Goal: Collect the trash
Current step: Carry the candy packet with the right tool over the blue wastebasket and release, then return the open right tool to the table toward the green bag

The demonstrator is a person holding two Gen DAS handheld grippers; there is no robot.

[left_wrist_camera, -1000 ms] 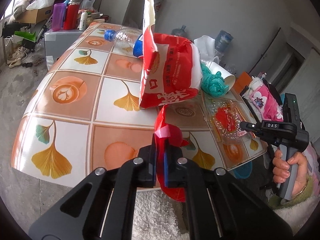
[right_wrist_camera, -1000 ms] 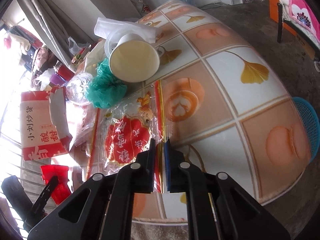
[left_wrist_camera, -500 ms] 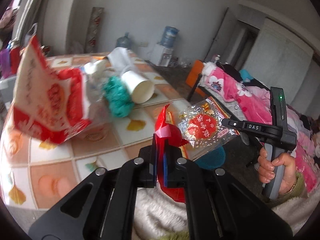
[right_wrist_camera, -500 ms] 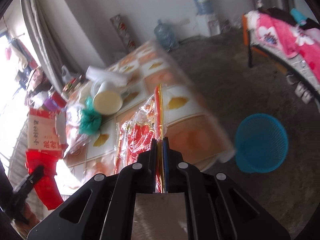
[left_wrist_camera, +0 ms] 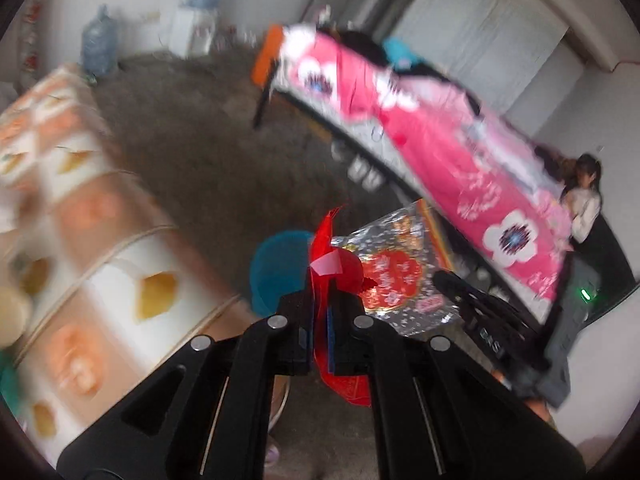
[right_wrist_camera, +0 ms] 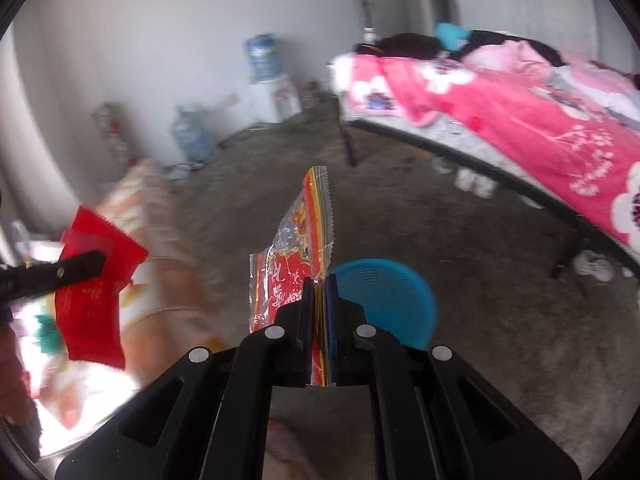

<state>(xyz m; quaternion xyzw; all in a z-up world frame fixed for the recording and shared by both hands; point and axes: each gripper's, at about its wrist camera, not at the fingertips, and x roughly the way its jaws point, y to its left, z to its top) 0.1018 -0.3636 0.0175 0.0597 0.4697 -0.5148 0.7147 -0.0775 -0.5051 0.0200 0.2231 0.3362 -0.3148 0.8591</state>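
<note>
My left gripper [left_wrist_camera: 320, 312] is shut on a red plastic wrapper [left_wrist_camera: 340, 376], which also shows at the left of the right wrist view [right_wrist_camera: 92, 300]. My right gripper [right_wrist_camera: 320, 300] is shut on a clear snack bag with red print [right_wrist_camera: 296, 256], seen in the left wrist view [left_wrist_camera: 396, 276] just right of the red wrapper. A blue mesh basket [right_wrist_camera: 384, 304] stands on the floor just beyond and below both grippers, and it is partly hidden behind the red wrapper in the left wrist view [left_wrist_camera: 276, 268]. Both pieces hang in the air beside the table.
The table with the orange and white leaf-pattern cloth [left_wrist_camera: 80, 240] lies to the left. A bed with a pink flowered blanket [right_wrist_camera: 520, 120] runs along the right. Water jugs and a dispenser [right_wrist_camera: 264, 80] stand by the far wall. A person [left_wrist_camera: 584, 196] sits at the far right.
Both grippers have swung away from the table to the right, carrying the red wrapper and the clear snack bag off the tabletop toward the blue basket on the floor.
</note>
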